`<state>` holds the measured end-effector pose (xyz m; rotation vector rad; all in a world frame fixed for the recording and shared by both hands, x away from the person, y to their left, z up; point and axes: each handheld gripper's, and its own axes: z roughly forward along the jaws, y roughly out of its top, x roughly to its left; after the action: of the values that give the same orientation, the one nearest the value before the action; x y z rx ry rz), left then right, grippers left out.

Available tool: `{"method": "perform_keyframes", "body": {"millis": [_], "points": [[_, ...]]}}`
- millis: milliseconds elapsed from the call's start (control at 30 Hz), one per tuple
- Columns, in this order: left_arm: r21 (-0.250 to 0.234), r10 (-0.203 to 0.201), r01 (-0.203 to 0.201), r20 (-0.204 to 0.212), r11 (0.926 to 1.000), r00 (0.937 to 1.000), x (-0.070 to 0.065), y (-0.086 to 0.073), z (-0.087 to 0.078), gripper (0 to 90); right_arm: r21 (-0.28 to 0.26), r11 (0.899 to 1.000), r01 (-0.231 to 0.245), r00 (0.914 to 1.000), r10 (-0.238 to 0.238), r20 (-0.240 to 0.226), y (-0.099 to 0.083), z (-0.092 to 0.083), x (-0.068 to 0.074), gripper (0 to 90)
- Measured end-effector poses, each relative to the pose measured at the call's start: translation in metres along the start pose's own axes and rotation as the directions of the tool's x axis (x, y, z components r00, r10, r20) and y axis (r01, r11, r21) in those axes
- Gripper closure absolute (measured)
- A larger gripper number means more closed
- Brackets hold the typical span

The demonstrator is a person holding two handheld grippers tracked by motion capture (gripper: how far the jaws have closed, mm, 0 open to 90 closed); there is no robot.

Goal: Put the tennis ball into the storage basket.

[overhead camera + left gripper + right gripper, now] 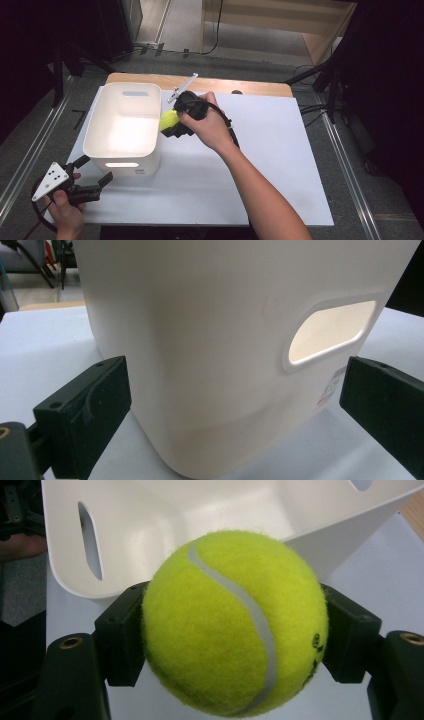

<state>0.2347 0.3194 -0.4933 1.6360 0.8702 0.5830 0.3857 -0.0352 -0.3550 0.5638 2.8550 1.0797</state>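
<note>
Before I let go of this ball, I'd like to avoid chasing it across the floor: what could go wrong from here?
1. The tennis ball, clamped in the right gripper, sits at the white bin's right rim, not clearly over the inside; released now, it may clip the rim and roll off the table.
2. The left gripper is open near the bin's corner, not holding it, so a bump could shift the bin.

I see a white board [280, 165] covering most of a wooden tabletop [250, 86], whose bare edge shows at 12 o'clock. A small white bracket [182, 87] lies tilted on that edge. Metal floor rails [30, 155] run past at 9 and 3 o'clock. Black cables [310, 107] trail at 2 o'clock, and a pale wooden unit [280, 20] stands at 1 o'clock.
</note>
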Motion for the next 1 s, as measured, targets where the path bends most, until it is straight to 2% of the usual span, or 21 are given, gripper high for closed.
{"method": "perform_keyframes", "body": {"millis": [400, 1000], "points": [[-0.001, -0.003, 0.003, 0.001, 1.0000, 1.0000, 0.000, 0.000, 0.000, 0.2, -0.004, 1.000, 0.029, 0.9995, -0.029, -0.015, 0.019, 0.006, 0.010, 23.9], [-0.003, -0.003, 0.003, 0.002, 1.0000, 1.0000, 0.000, 0.000, 0.000, 0.2, -0.009, 0.998, 0.062, 0.9973, -0.062, -0.039, 0.038, 0.017, 0.021, 23.9]]}}
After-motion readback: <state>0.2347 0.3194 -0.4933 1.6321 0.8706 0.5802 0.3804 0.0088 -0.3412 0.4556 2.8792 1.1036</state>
